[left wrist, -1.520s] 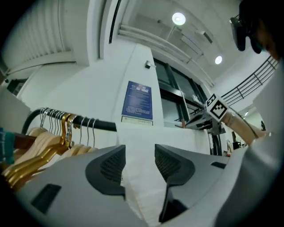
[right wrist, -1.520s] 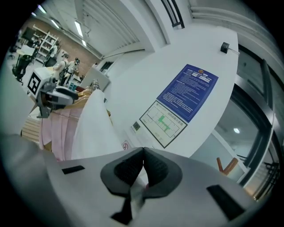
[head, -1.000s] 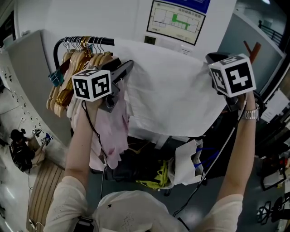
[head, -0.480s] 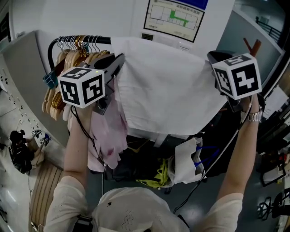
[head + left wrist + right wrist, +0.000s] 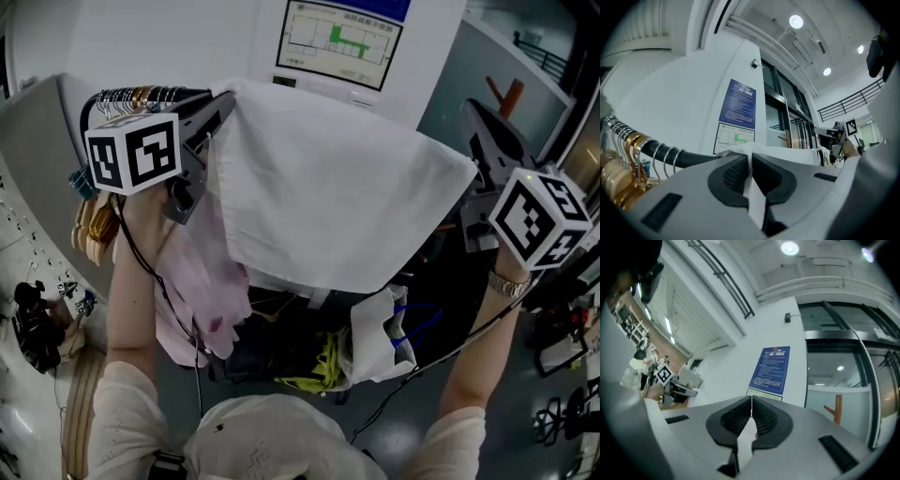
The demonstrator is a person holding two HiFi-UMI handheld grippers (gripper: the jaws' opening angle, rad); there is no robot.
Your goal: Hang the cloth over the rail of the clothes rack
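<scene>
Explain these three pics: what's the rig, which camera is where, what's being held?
No robot: a person holds a two-jaw gripper in each hand. The wide picture is from a head camera looking down. The other two cameras ride on each gripper, looking along its jaws. The left gripper and right gripper are each shut on an edge of the white cloth, spread between them by the black rail of a clothes rack. Wooden hangers and a pink garment hang there.
</scene>
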